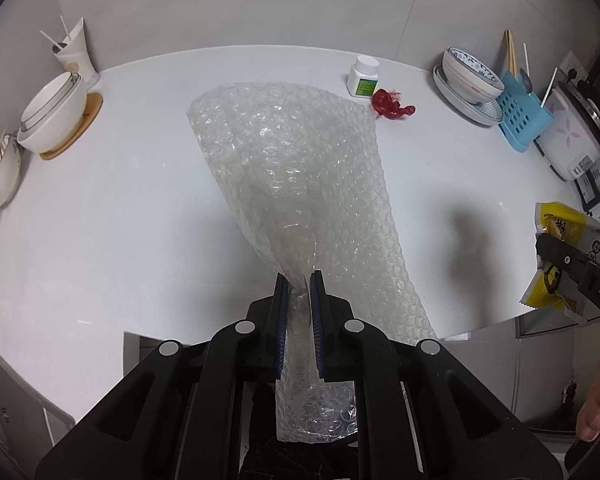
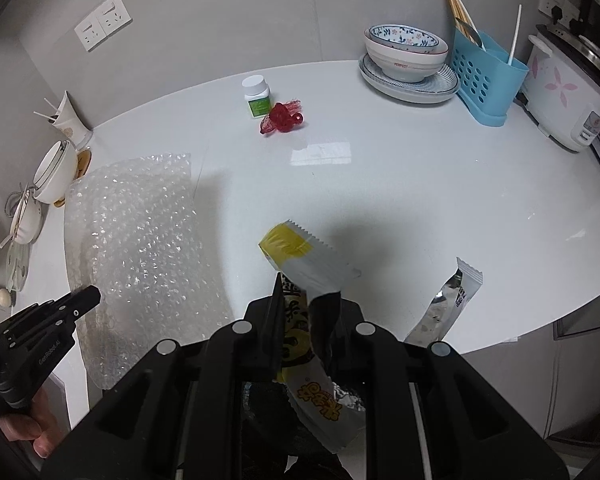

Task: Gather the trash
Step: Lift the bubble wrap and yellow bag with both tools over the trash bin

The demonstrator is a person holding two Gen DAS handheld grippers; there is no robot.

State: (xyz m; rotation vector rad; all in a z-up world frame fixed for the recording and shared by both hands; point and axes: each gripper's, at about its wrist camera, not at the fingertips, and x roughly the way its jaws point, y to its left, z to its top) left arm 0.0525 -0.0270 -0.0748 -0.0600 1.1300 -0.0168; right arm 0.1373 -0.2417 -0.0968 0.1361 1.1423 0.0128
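Both tools are loaded, the left tool [image 1: 300,280] clamping bubble wrap [image 1: 296,168] and the right tool [image 2: 306,292] pinching a yellow snack wrapper [image 2: 296,252], while red netting [image 2: 281,118] lies far ahead on the bench [image 2: 420,184], nearer the right tool.

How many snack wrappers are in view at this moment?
2. A yellow wrapper is clamped in the right gripper; a silver wrapper lies near the white table's front edge. Others may be hidden under the bubble wrap.
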